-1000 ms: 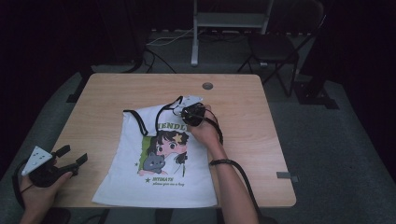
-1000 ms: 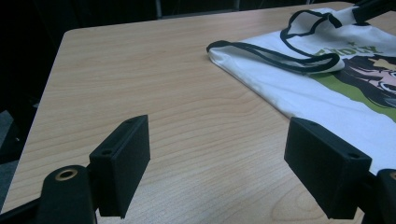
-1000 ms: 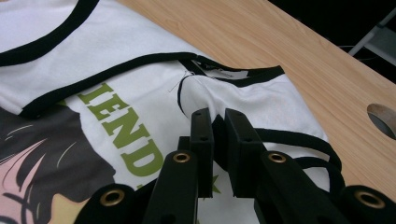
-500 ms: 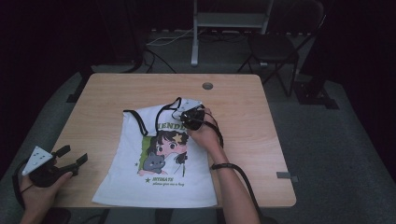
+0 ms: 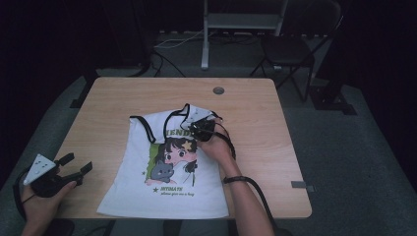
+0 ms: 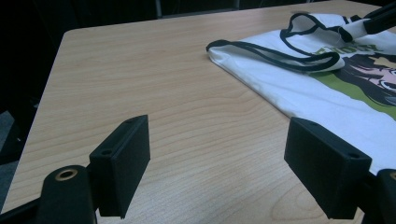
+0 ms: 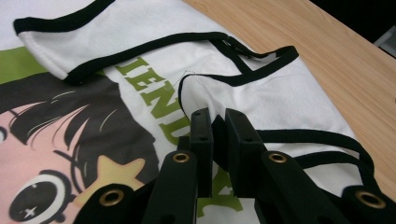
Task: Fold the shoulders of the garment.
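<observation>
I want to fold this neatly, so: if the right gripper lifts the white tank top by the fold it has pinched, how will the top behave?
The tank top will probably drape and sag: its fabric already bunches where the right gripper pinches it. Its black-trimmed straps lie in loose loops, so they would likely dangle. It looks thin and light, so the rest may drag across the table.

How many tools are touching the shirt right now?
1. The right tool is shut on the shirt at its black-trimmed shoulder fold. The left tool hangs open over bare table, left of the shirt.

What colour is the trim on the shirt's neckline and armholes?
Black trim on the white shirt, clearest in the right gripper view.
</observation>
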A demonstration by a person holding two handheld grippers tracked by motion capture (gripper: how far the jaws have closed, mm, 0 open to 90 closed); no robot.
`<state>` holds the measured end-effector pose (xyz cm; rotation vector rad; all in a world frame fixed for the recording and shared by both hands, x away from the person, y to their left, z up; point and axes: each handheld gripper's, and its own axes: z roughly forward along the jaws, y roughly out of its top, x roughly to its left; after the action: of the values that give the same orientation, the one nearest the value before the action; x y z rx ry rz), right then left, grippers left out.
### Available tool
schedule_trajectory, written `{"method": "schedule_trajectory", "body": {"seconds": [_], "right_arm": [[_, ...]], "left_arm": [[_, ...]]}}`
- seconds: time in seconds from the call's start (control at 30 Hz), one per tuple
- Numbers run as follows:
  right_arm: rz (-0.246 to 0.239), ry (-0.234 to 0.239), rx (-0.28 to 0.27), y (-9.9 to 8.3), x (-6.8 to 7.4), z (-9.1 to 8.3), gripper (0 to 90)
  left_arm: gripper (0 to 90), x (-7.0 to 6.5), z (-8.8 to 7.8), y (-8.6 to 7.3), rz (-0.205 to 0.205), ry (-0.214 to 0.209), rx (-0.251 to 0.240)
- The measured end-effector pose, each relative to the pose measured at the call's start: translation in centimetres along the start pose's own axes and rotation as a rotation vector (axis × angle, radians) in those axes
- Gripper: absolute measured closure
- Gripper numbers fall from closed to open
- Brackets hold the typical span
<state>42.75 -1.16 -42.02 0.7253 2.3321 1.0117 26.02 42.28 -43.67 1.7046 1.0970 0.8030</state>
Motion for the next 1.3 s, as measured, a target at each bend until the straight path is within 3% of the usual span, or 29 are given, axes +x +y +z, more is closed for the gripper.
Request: {"method": "schedule_trajectory", "body": {"seconds": [0.73, 1.0, 1.3], "right_arm": [[-0.051, 0.069, 0.014, -1.2, 2.6, -0.9, 81.8], [-0.105, 0.087, 0.028, -1.5, 3.6, -1.5, 81.6], [-0.126, 0.107, 0.031, -1.8, 4.3, -2.0, 81.1]], "left_arm": [[22.2, 0.0, 0.0, 0.0, 0.005, 0.003, 0.004], [22.2, 0.0, 0.0, 0.0, 0.006, 0.005, 0.004], [22.2, -0.1, 0.0, 0.0, 0.004, 0.003, 0.006]]}}
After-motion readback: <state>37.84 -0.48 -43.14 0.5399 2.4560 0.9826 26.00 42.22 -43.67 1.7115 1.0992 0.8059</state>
